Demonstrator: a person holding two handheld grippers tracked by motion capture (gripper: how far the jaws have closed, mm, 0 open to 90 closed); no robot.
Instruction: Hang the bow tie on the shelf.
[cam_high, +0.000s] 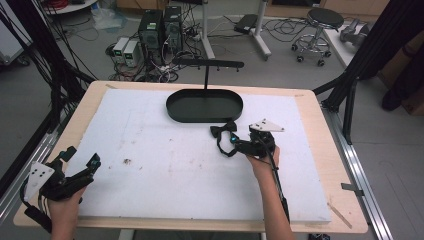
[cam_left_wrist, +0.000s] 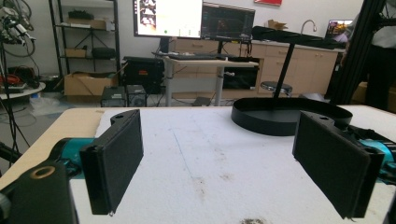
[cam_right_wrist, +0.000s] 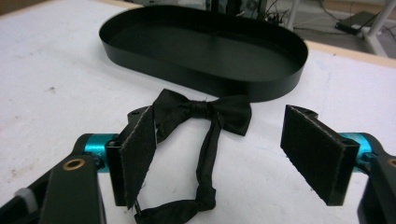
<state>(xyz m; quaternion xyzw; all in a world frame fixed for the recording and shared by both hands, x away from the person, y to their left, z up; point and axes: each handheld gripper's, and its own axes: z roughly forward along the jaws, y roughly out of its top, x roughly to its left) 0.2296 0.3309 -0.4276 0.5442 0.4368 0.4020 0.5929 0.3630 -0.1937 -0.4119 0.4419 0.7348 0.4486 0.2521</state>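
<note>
A black bow tie (cam_high: 223, 130) (cam_right_wrist: 201, 110) with its strap looped toward me lies on the white mat just in front of the black oval tray (cam_high: 204, 105) (cam_right_wrist: 205, 46) (cam_left_wrist: 280, 116). My right gripper (cam_high: 232, 142) (cam_right_wrist: 229, 154) hovers right over the strap, open, its jaws straddling the strap loop without touching the bow. Over at the near left corner of the mat, my left gripper (cam_high: 82, 162) (cam_left_wrist: 229, 168) stands open with nothing between its jaws, far from the tie.
The tray carries an upright post with a black crossbar (cam_high: 207, 63) (cam_left_wrist: 299, 36) above it. The white mat (cam_high: 150, 150) covers most of the wooden table (cam_high: 320, 125). Computers, cables and a stool (cam_high: 320, 25) stand on the floor beyond.
</note>
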